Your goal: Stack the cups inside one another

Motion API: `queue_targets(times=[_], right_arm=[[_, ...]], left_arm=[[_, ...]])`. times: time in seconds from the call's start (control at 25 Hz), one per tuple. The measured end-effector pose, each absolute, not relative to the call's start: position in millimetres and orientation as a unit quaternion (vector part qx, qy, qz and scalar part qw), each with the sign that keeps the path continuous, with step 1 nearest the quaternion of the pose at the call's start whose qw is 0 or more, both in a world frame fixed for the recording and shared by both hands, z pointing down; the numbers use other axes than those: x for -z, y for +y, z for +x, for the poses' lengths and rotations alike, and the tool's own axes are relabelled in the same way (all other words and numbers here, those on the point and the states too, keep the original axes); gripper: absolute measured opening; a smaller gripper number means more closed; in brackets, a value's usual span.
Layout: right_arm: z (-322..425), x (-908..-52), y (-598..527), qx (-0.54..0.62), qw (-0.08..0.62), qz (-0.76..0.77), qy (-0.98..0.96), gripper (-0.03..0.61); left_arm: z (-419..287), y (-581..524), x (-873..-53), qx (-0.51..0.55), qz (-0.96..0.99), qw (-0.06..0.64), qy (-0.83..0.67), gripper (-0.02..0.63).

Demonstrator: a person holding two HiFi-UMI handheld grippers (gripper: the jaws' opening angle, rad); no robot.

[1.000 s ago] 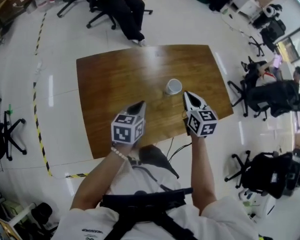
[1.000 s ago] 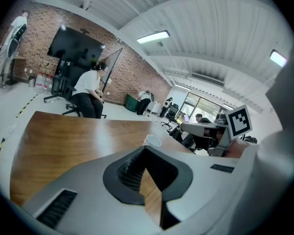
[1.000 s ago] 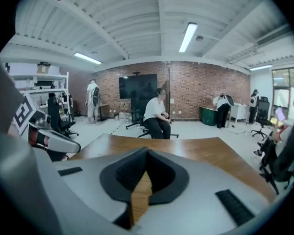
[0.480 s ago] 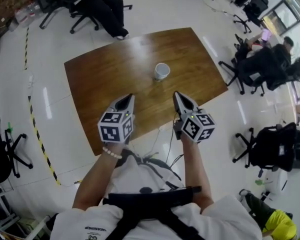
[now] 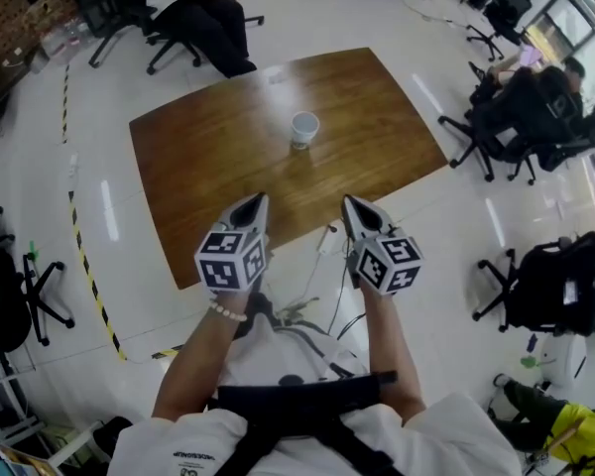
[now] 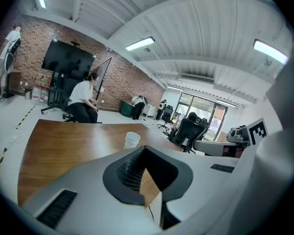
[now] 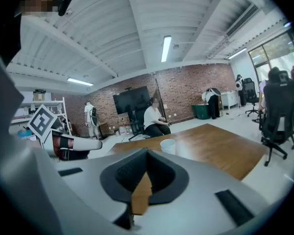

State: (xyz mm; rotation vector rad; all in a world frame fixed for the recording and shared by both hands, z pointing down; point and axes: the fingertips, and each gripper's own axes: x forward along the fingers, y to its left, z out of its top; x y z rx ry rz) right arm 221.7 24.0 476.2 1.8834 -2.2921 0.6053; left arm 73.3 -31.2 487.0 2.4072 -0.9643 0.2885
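Wooden tabletop (image 5: 208,157): cups (image 5: 303,128) upright mid-surface, look nested as one. My left tongs (image 5: 257,202) and right tongs (image 5: 349,204) pressed together, empty, held off near edge. I judge stacking done, hence clear of cups.

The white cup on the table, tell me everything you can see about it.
The white cup looks like thin paper or plastic, tapering toward its base. It stands upright, mouth open upward, alone near the middle of the wooden table. Only the tabletop touches it. Whether other cups are nested inside cannot be told.
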Motion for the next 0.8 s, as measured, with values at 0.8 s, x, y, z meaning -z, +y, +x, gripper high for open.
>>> queue_targets(times=[0.8], right_arm=[[229,-466,89,-0.184,0.031,0.614,-0.767,0.0]], left_arm=[[106,43,-471,-0.086,0.893,0.276,-0.344,-0.003]])
